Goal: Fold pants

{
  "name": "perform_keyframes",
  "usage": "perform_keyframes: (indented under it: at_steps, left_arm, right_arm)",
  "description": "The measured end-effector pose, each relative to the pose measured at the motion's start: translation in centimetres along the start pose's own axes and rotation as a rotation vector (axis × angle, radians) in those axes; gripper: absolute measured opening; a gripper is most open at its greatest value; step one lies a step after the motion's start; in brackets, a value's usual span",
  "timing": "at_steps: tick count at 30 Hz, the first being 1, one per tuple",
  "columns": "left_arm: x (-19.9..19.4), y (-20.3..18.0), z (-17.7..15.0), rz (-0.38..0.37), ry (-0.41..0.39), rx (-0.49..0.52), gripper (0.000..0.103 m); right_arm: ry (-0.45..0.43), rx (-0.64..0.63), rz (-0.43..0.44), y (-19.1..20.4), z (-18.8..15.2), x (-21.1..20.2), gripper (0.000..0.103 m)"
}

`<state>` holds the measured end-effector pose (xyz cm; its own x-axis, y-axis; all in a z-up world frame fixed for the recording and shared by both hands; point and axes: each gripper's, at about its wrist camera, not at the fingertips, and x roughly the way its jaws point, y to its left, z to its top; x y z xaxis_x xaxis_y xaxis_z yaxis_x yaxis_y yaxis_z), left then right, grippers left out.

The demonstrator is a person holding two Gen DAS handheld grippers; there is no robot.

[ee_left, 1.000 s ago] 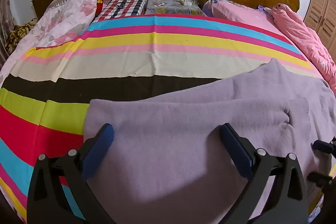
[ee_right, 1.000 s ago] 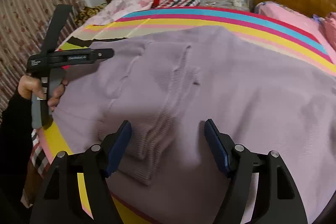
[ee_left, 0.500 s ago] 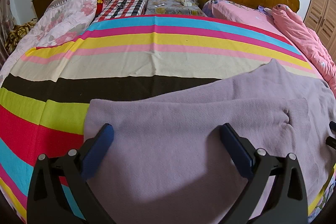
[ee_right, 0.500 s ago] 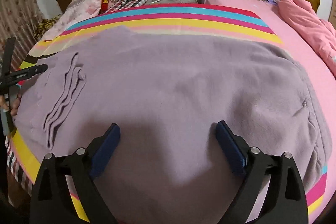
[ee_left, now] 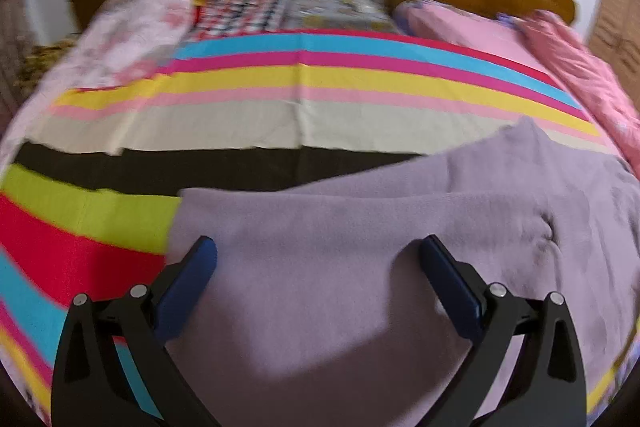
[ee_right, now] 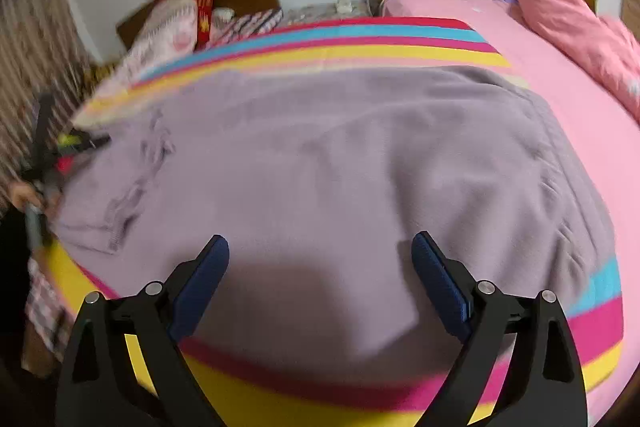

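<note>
- On the striped bedspread (ee_left: 224,131) the lilac pants (ee_left: 360,267) lie spread flat, with the legs toward the left and the wider waist end toward the right, near the pink sheet (ee_right: 540,59).
- At the far left, the left gripper (ee_left: 316,259) hovers over the leg end; its jaws stand wide apart and grip nothing. In the right wrist view the same tool shows only as a blurred dark shape beside the ribbed cuffs (ee_right: 120,211).
- Toward the middle, the cloth looks like a soft, thick knit: light, limp and not slippery. It will probably sag and drag on the bedspread when lifted, and a single layer may peel away from the one beneath.
- A good hold on the left side seems to be the ribbed cuffs, where the fabric is doubled and firmer; both layers should go between the fingers.
- Farther right, the right gripper (ee_right: 320,259) hangs above the seat of the pants, jaws likewise apart and empty.
- At the right edge, the gathered waistband (ee_right: 560,195) is the firmest rim on that side and the likely grasp point.
- Nothing here is fragile; the risk is a crooked, bunched fold.
</note>
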<state>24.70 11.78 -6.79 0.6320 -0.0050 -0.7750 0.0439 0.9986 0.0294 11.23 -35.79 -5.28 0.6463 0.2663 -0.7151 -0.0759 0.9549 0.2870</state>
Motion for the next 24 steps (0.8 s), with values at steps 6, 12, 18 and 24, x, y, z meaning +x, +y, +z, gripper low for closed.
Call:
perform_keyframes:
  at_steps: [6,12,18,24]
  left_arm:
    - [-5.1,-9.0,4.8,-0.267,-0.165,0.045,0.101]
    - [-2.5,-26.9,5.7,-0.258,-0.108,0.467,0.101]
    - [-3.6,-25.9,2.5,-0.277,-0.140,0.454,0.101]
    - [-4.0,-14.1,1.7,-0.171,-0.122,0.189,0.101]
  right_arm:
    - [-0.134,0.118,-0.052,-3.9,-0.5,-4.1,0.090]
    - [-0.135,0.226,-0.056,-5.4,-0.1,-3.3,0.090]
    - [-0.175,0.472,0.006,-11.4,-3.2,-6.4,0.090]
    - [-0.142,0.577,0.129,-13.4,-3.3,-4.4,0.090]
